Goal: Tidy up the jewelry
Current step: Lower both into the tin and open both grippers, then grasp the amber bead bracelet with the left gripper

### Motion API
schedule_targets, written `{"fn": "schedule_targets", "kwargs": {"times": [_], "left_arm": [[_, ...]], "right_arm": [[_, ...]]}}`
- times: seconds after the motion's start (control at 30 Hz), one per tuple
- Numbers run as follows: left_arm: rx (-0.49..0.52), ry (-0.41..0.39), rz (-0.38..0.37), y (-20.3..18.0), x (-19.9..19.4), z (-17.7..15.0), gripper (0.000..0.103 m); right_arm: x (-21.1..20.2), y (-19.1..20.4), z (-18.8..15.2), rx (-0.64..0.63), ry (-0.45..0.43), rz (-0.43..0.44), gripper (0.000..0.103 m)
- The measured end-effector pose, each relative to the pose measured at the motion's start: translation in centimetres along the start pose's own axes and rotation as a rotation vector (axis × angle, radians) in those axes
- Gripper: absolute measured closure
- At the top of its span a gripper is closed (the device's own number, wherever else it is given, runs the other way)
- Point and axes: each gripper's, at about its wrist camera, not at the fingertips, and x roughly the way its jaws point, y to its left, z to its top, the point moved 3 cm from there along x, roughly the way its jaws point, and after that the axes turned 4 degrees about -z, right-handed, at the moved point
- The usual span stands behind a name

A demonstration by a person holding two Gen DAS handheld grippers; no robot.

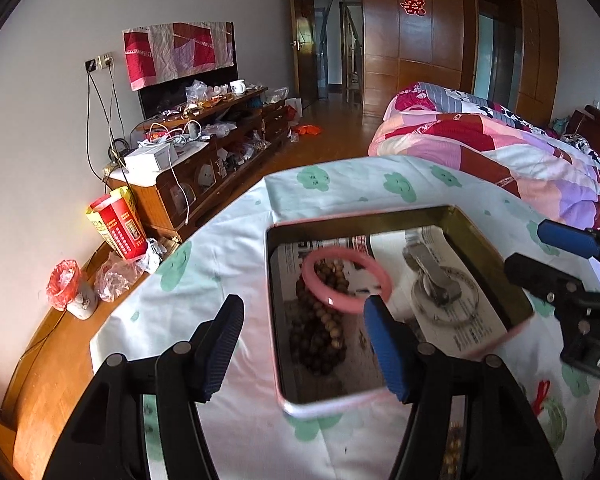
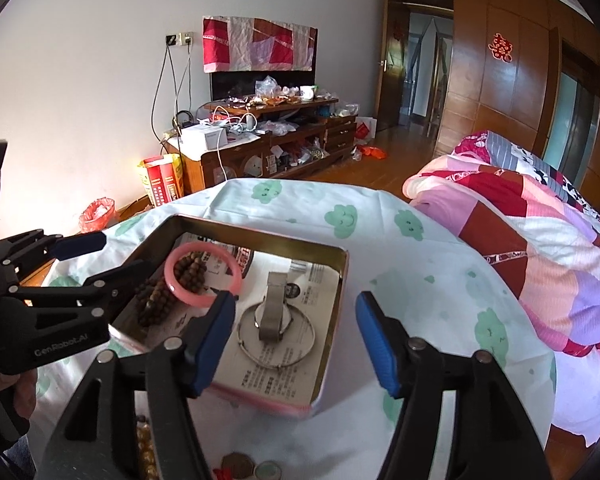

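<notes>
A pink-rimmed tin (image 2: 332,336), lined with printed paper, is set on a table covered by a cloud-print cloth (image 2: 420,248). 4 pieces are already laid inside: a pink bangle (image 1: 346,282) rests over a string of brown wooden beads (image 1: 320,344) at the left end, while a metal-mesh watch (image 2: 274,308) lies across a thin silver bangle (image 2: 276,336) at the right end, probably so that each kind is kept apart. The left gripper (image 1: 300,344) and the right gripper (image 2: 296,340) are both held above the tin with jaws spread and nothing between them. More pieces, yellow beads (image 2: 146,452) and round pendants (image 2: 252,468), are seen on the cloth just in front of the tin, apparently not yet sorted.
</notes>
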Motion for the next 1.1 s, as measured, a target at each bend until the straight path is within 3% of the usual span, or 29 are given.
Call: {"fn": "schedule_targets", "kwargs": {"times": [0.27, 0.53, 0.8, 1.1], "left_arm": [[-0.001, 0.043, -0.021, -0.2, -1.9, -3.8, 0.040], [0.008, 0.101, -0.043, -2.2, -2.8, -7.3, 0.040], [-0.035, 0.090, -0.085, -2.9, -3.8, -7.8, 0.040], [-0.009, 0.073, -0.096, -3.8, -4.3, -7.7, 0.040]], "right_arm": [[-1.6, -0.9, -2.3, 0.031, 0.020, -0.013, 0.038], [-3.8, -1.3, -6.9, 0.045, 0.064, -0.030, 0.035], [-5.4, -1.5, -10.5, 0.049, 0.101, -0.045, 0.035], [-5.3, -0.9, -11.4, 0.030, 0.111, -0.050, 0.035]]}}
